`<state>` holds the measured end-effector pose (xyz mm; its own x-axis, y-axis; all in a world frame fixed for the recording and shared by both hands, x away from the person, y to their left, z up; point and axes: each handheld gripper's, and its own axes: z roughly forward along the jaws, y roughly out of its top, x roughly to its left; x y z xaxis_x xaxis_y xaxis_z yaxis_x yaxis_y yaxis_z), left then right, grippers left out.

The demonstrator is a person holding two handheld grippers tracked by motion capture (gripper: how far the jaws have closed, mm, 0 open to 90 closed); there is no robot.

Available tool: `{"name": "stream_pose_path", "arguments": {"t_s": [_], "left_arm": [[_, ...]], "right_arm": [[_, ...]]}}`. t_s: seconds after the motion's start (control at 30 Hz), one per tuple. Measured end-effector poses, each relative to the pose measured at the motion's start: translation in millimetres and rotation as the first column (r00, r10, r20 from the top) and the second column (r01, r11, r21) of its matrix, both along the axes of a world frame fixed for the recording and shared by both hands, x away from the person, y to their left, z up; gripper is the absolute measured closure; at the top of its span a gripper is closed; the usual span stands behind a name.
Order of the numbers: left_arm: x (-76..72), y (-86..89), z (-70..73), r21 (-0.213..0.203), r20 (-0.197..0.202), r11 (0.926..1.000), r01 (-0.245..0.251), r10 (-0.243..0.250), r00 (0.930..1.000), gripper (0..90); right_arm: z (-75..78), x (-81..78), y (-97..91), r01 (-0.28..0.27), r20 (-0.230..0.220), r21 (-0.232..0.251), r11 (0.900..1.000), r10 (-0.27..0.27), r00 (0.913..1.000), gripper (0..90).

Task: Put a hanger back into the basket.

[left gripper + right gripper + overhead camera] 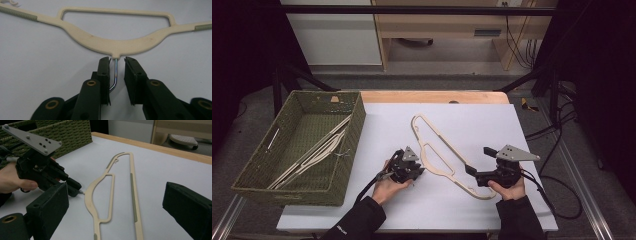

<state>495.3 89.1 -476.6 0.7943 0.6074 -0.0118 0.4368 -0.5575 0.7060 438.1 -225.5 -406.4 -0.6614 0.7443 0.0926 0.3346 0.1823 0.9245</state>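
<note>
One cream wooden hanger with grey-green grip strips (439, 150) lies flat on the white tabletop (472, 210), roughly mid-table and slanting from the far middle toward the near right corner. Several like hangers (319, 147) already rest in the green woven basket (354, 145) at the left edge, so the sorting looks well along; by my reading this flat one is what remains.

Left gripper (117, 65): jaws narrowed on either side of the hanger's thin metal hook (115, 75), just below the neck. One pad sits against the wire, the other shows a sliver of daylight. Not yet clamped, as far as the left gripper view tells. In the high view this gripper (414, 170) sits on the hanger's left side, between it and the basket.

Right gripper (115, 202): jaws spread wide, nothing between the pads but table and the hanger's near arm lying beyond. In the high view it (470, 170) sits by the hanger's near end, toward the right edge.

Left to do, as I judge it: close fully on the hook, lift, carry left, drop over the basket wall.

Room:
- open white surface between hanger and basket, nothing lying in the way;
- the basket's near-right wall is the one edge to clear;
- near edge of the tabletop is close behind both hands.
</note>
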Motion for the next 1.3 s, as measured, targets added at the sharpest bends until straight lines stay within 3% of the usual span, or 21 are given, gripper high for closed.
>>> {"name": "stream_pose_path", "arguments": {"t_s": [0.23,0.5,0.67,1.07,1.3], "left_arm": [[-0.1,-7.8,4.5,0.069,-0.011,0.9976,-0.003,0.004,0.9999,80.4],[3.6,-6.6,3.9,0.038,-0.046,0.9993,-0.005,0.007,0.9989,88.3],[4.6,-5.6,4.8,0.047,-0.051,0.9988,0.014,-0.011,0.9986,88.4],[1.5,-4.8,11.7,0.075,-0.02,0.9959,0.05,-0.048,0.9986,88.6],[-2.9,-6.7,26.4,0.093,0.001,0.9943,0.051,-0.052,0.9987,88.6]], "right_arm": [[-0.5,0.4,0.7,-0.003,-0.001,-0.001,1.0,0.003,1.0,7.0],[-1.8,1.5,2.1,-0.009,-0.004,0.002,1.0,0.009,1.0,7.0],[-3.4,2.4,3.8,-0.014,-0.009,0.0,0.9999,0.014,0.9999,7.0],[-9.6,5.8,14.1,-0.043,-0.032,-0.019,0.9989,0.043,0.9986,7.5],[-15.0,9.4,30.1,-0.076,-0.048,-0.046,0.996,0.074,0.9961,8.1]]}}
